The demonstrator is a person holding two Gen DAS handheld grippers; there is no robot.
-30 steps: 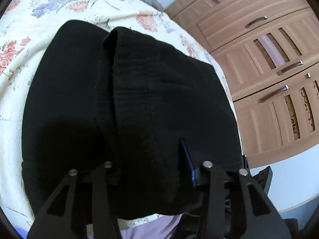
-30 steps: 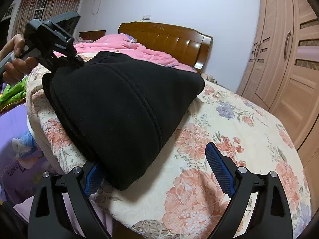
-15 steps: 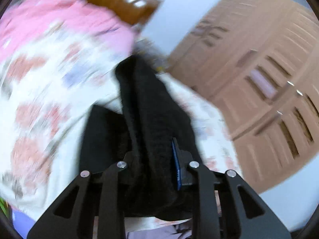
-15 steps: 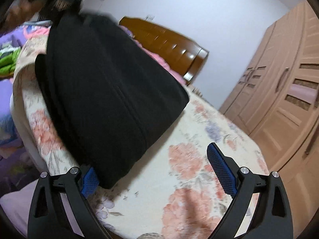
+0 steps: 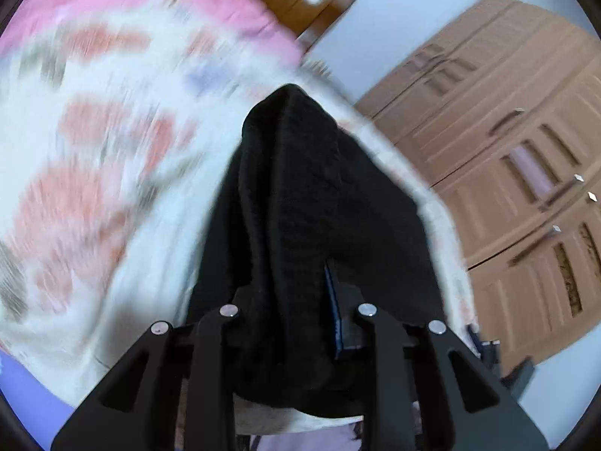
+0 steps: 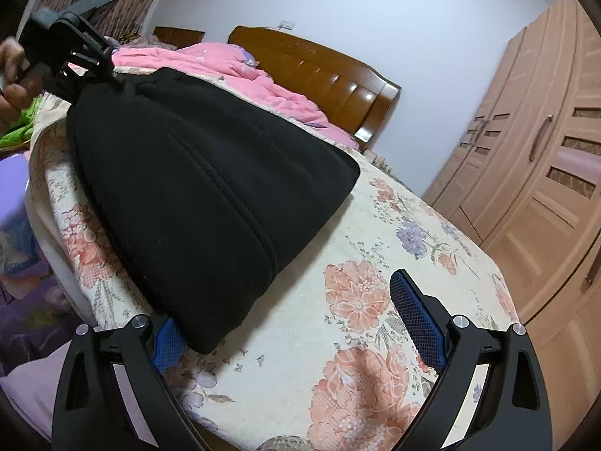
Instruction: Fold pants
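Observation:
Black pants (image 6: 195, 173) lie folded on the floral bed, their near corner draped over the left pad of my right gripper (image 6: 283, 300). That gripper is wide open at the bed's near edge, its pads not pressing the cloth. At the far left, my left gripper (image 6: 75, 56), held in a person's hand (image 6: 11, 60), has the far edge of the pants raised. In the left wrist view the pants (image 5: 300, 195) hang bunched between the jaws of the left gripper (image 5: 289, 293). Those jaws are opening slightly, and the blue pad still lies against the cloth.
The bed sheet (image 6: 357, 300) has bare room to the right of the pants. A pink quilt (image 6: 233, 71) is heaped before the wooden headboard (image 6: 319, 71). A tall wardrobe (image 6: 544, 150) lines the right wall. Green cloth (image 6: 18, 131) lies past the bed's left edge.
My left gripper narrowed on the pants' edge, lifted it into a bunch and swung across the bed; its view blurred. The right gripper stayed at the near edge, only rolling a little.

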